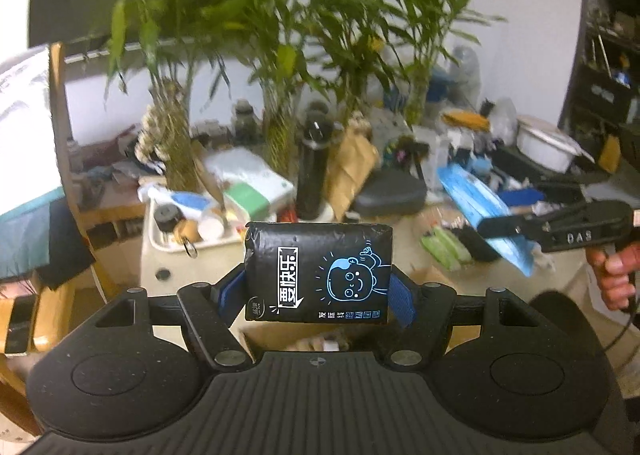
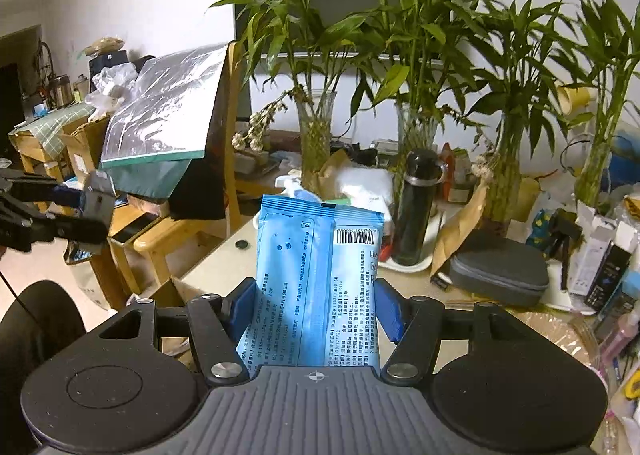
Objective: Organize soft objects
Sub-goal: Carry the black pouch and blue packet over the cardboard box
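Note:
In the left wrist view, my left gripper [image 1: 316,291] is shut on a black tissue pack [image 1: 320,271] printed with a blue cartoon face, its blue pads pressing both short sides. It hangs above the desk's front edge. My right gripper [image 2: 314,305] is shut on a light blue wipes pack [image 2: 316,255] that stands upright, barcode side towards the camera. Each gripper shows in the other's view: the right gripper [image 1: 496,227] with its blue pack [image 1: 472,195] at the far right, held by a hand [image 1: 616,275], and the left gripper [image 2: 86,215] with its pack [image 2: 98,193] at the far left.
The cream desk [image 2: 224,255] is crowded. Glass vases of bamboo [image 2: 316,143] line the back, with a black flask [image 2: 416,207] on a white tray, a grey zip case [image 2: 500,271] and a white bin of small items [image 1: 192,231]. A wooden chair [image 2: 160,239] stands left of the desk.

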